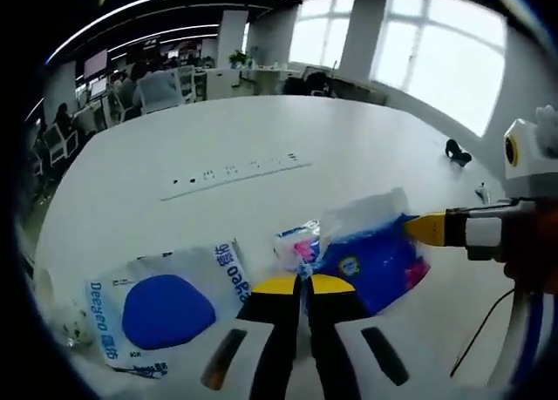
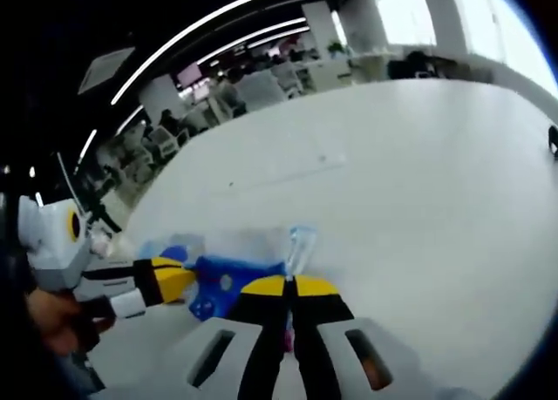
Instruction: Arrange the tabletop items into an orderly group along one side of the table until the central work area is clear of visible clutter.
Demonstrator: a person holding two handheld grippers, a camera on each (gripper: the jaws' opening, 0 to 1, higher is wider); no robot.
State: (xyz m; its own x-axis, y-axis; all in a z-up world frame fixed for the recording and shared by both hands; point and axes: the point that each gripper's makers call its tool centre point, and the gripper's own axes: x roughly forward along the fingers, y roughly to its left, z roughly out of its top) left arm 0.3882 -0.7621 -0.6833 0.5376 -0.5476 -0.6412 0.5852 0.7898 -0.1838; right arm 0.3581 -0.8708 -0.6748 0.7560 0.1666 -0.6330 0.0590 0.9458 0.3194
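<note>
A blue and white plastic packet (image 1: 375, 254) lies crumpled on the white table (image 1: 288, 130) just ahead of my left gripper (image 1: 302, 285). Its jaws are shut, with the packet's crinkled pink-printed end (image 1: 296, 246) at their tips. My right gripper (image 1: 429, 228) comes in from the right and pinches the packet's other end. In the right gripper view, my right gripper (image 2: 290, 287) is shut on a clear flap (image 2: 302, 241) of the blue packet (image 2: 225, 287). The left gripper (image 2: 173, 278) touches the packet from the left. A white tissue pack with a blue oval (image 1: 166, 306) lies to the left.
A flush socket strip (image 1: 235, 172) runs across the table's middle. A small black object (image 1: 458, 152) sits far right and a thin cable (image 1: 479, 330) trails near the right edge. A hand (image 2: 51, 323) holds the left gripper. Office desks and chairs (image 1: 157, 86) stand beyond the table.
</note>
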